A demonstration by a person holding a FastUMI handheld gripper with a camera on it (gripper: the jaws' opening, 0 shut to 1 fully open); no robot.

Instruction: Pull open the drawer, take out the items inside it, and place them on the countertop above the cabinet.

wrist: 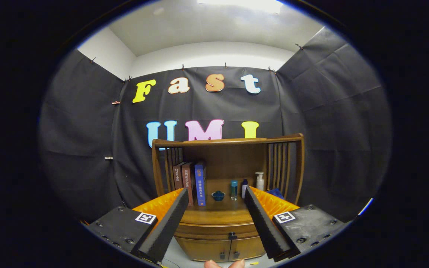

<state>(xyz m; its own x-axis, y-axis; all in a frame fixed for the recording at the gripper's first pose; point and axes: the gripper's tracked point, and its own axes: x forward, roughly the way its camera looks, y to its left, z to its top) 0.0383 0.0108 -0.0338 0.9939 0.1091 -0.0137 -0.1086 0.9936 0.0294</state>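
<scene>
Black cloth (214,108) hangs as the booth's wall on 3 sides – far, left and right – creased and pinned along its top edge with small clips. Above it runs a plain white wall (214,54), meeting a pale ceiling (184,26). A bright light (240,4) glows on the ceiling at the near end. Low in the middle stands a brown wooden cabinet (214,238) against the far cloth. On it sits an open shelf frame (227,140) with a curved top rail and slatted sides – thin upright bars left and right. A strip of pale floor (179,257) shows at the cabinet's foot.
</scene>
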